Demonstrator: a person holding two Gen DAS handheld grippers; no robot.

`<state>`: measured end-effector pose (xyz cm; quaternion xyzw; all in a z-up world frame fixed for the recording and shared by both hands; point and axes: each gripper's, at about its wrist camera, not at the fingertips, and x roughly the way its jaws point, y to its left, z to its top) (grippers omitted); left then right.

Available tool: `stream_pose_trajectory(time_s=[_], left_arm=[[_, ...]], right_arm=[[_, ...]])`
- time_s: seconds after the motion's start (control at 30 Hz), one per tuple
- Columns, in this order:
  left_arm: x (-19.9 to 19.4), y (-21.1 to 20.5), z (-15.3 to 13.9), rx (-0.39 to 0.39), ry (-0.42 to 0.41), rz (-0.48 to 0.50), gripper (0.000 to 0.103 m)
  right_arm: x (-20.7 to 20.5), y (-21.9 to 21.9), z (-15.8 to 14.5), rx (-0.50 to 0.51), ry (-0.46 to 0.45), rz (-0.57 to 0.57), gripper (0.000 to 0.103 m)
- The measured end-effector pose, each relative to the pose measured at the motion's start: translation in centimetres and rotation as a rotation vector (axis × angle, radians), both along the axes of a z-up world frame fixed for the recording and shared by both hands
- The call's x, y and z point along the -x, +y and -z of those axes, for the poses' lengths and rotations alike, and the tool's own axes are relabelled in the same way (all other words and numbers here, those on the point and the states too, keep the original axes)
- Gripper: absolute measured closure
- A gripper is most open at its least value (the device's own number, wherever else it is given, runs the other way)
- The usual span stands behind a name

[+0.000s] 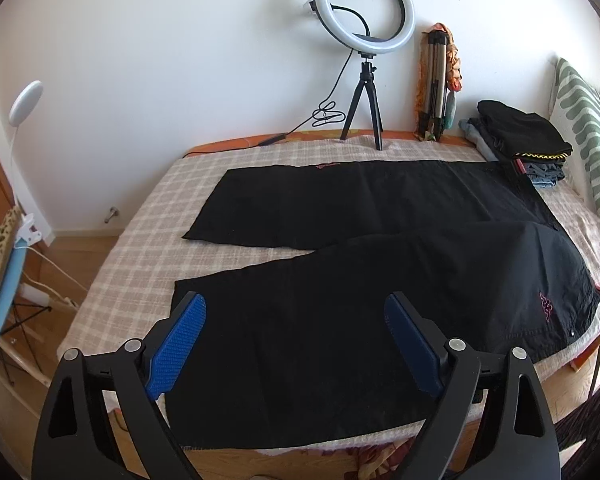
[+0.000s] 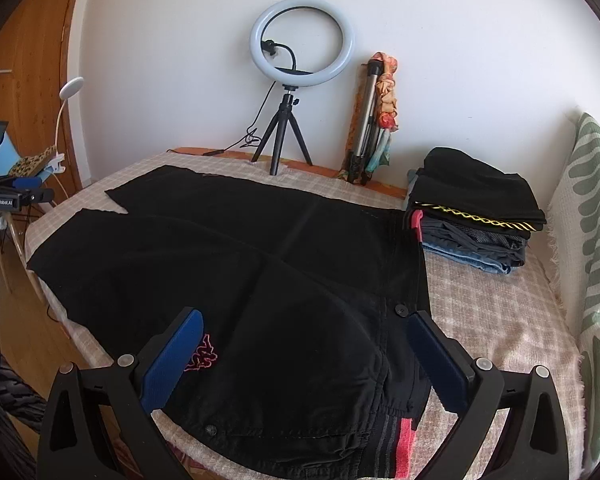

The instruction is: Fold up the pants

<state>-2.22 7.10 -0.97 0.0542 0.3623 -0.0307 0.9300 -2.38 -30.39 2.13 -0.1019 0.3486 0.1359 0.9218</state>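
Pants: black pants (image 1: 340,264) lie spread flat on the bed (image 1: 140,216), both legs running toward the left, a wedge of checked cover showing between them.
Waist end: nearest the right gripper; a pink embroidered logo (image 2: 202,354) and a pink-striped waistband (image 2: 404,440) show, the band's lower edge cut off by the frame.
Left gripper: the left gripper (image 1: 296,340) hangs above the near leg, blue fingers (image 1: 180,344) spread wide, nothing between them.
Right gripper: the right gripper (image 2: 304,360) hangs over the waist, fingers (image 2: 172,360) wide apart and gripping nothing; whether they touch the cloth is hard to tell.
Far leg: its hem lies flat, well apart from both grippers.
Stack: folded clothes (image 2: 476,216) piled at the bed's right, beside a green-patterned pillow (image 2: 596,280) that is cut off at the edge.
Wall side: ring light (image 1: 364,8) on a small tripod, a folded tripod (image 1: 434,84) draped with a scarf.
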Motion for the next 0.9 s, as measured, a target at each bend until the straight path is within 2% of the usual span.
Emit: stream_pose_trajectory(time_s=[0.1,0.17,0.23,0.33,0.4,0.7,0.77,0.87,0.9], left_arm=[[0.5,0.8,0.8,-0.030,0.033,0.002,0.028],[0.8,1.1,1.4,-0.026,0.055,0.012,0.034],[0.9,1.2,1.9,-0.024,0.081,0.029,0.044],[1.2,1.2,2.7,-0.021,0.112,0.050,0.058],[1.2,1.5,3.0,-0.014,0.127,0.051,0.064],[2.0,5.4,4.0,0.023,0.154,-0.017,0.064],[2.4,6.0,4.1,0.024,0.158,-0.020,0.064],[3.0,6.2,4.4,0.021,0.164,0.003,0.060],[3.2,6.0,4.5,0.014,0.166,0.020,0.050]], right_arm=[[0.7,1.6,1.6,0.065,0.068,-0.121,0.007],[1.4,2.7,2.7,0.112,0.107,-0.195,0.012],[2.0,3.3,4.0,0.146,0.150,-0.258,0.018],[2.6,3.9,5.7,0.182,0.209,-0.320,0.025],[2.6,4.1,6.8,0.211,0.239,-0.338,0.034],[1.7,4.9,7.9,0.200,0.288,-0.341,0.049],[1.5,4.9,7.9,0.164,0.317,-0.354,0.069],[1.2,5.2,7.6,0.170,0.317,-0.357,0.076],[1.2,5.3,7.4,0.168,0.311,-0.354,0.080]])
